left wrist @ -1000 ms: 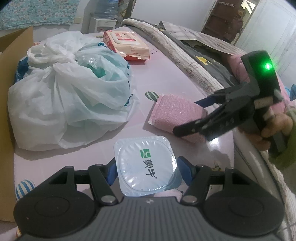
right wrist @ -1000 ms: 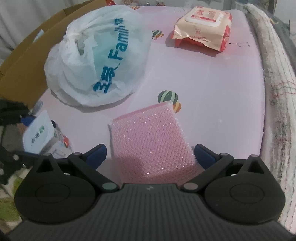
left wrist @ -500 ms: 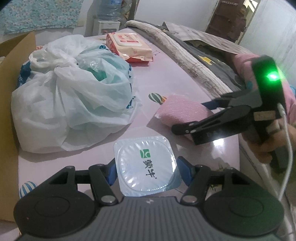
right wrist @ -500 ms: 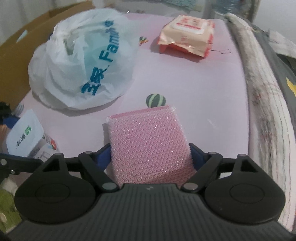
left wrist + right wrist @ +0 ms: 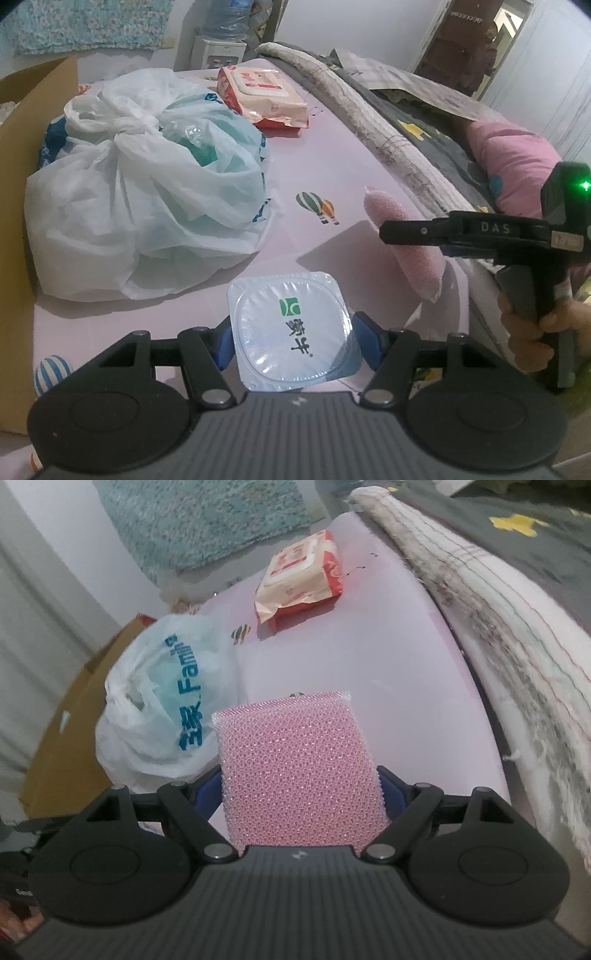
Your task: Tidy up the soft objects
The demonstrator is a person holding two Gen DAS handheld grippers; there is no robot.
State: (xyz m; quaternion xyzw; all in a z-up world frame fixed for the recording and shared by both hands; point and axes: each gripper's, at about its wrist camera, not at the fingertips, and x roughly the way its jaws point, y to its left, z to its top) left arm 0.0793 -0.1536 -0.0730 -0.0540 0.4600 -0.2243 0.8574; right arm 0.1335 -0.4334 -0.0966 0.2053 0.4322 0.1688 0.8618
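The pink mesh sponge (image 5: 301, 771) sits between the blue pads of the right tongs (image 5: 299, 794), gripped by its two side edges; its long axis runs straight out along the tongs' pointing line, far end toward the wipes pack (image 5: 299, 578). In the left wrist view the same sponge (image 5: 417, 254) appears edge-on and tilted, clear of the pink surface (image 5: 332, 155), with its shadow below it. So the right tongs are clenched on the sponge and carry it in the air.

Beside it, toward the person's left, the left tongs (image 5: 295, 339) are clenched on a sealed yoghurt cup (image 5: 291, 325), foil lid facing up, low over the near edge of the surface. The two loads are near each other but apart.

Farther out lie a knotted white plastic bag (image 5: 144, 206) and, at its left, a cardboard box wall (image 5: 40, 92). If the box is the destination, it lies to the left of both tongs, past the bag, and the left hand is nearer. The right hand (image 5: 532, 332) would have to cross over the cup.
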